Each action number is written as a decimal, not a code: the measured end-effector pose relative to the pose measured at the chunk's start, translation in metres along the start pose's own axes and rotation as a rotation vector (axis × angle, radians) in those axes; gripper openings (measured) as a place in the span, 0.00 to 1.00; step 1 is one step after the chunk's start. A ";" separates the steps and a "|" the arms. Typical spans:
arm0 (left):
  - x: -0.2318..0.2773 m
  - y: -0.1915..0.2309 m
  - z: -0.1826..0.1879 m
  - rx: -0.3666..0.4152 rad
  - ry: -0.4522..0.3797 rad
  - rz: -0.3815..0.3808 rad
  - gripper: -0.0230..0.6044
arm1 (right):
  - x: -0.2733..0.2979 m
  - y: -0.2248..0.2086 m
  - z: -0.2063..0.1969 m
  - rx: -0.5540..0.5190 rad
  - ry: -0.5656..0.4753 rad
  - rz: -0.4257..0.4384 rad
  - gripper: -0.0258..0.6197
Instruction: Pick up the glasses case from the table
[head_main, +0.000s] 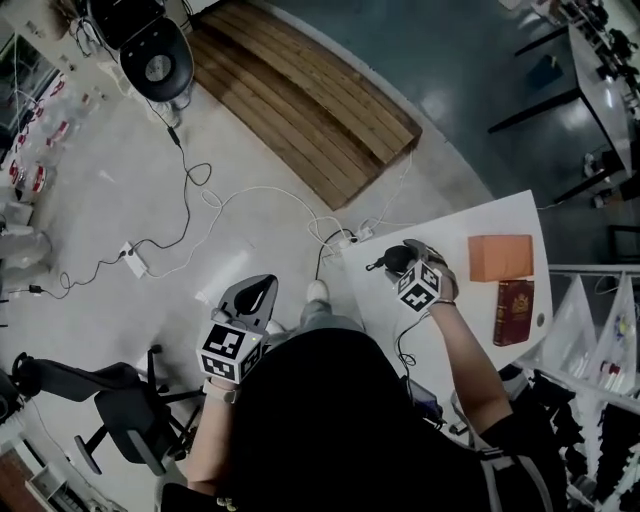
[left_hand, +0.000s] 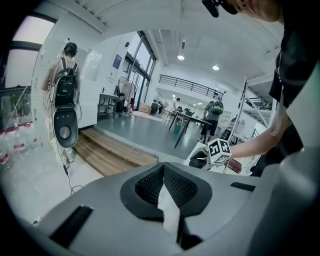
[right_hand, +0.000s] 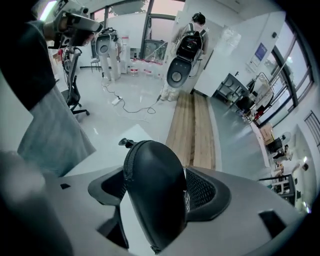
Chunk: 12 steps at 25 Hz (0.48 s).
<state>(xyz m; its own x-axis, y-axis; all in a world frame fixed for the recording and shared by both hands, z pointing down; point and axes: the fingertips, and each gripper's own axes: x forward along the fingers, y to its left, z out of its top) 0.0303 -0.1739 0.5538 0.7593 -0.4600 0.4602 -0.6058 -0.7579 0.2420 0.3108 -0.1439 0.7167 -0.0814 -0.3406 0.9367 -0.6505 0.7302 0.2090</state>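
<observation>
Right tool (head_main: 403, 263) clamps the black zippered glasses case (right_hand: 155, 195) over the counter's (head_main: 450, 228) left corner; its side label is unreadable. Left tool (left_hand: 162, 186) closed, empty.

Black glasses case (right_hand: 152, 195); white table (head_main: 460, 235); orange box (head_main: 500, 257); dark red, perhaps gold-printed, book (head_main: 514, 312).

The black domed glasses case (right_hand: 155, 195), zipped shut, is standing on edge in the jaws of the right gripper (head_main: 405, 266), over the white worktop (head_main: 450, 330).
</observation>
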 end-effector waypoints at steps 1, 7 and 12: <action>-0.006 0.003 -0.001 -0.005 -0.006 0.013 0.07 | -0.002 0.004 0.014 -0.016 -0.017 0.002 0.61; -0.050 0.027 -0.002 -0.037 -0.066 0.120 0.07 | -0.025 0.030 0.111 -0.096 -0.160 0.029 0.61; -0.090 0.048 -0.002 -0.072 -0.124 0.200 0.07 | -0.051 0.062 0.192 -0.119 -0.303 0.071 0.61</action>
<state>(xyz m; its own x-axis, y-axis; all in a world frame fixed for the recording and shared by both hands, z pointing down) -0.0671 -0.1680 0.5256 0.6432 -0.6541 0.3981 -0.7590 -0.6131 0.2192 0.1296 -0.1955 0.6277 -0.3554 -0.4344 0.8277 -0.5442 0.8161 0.1946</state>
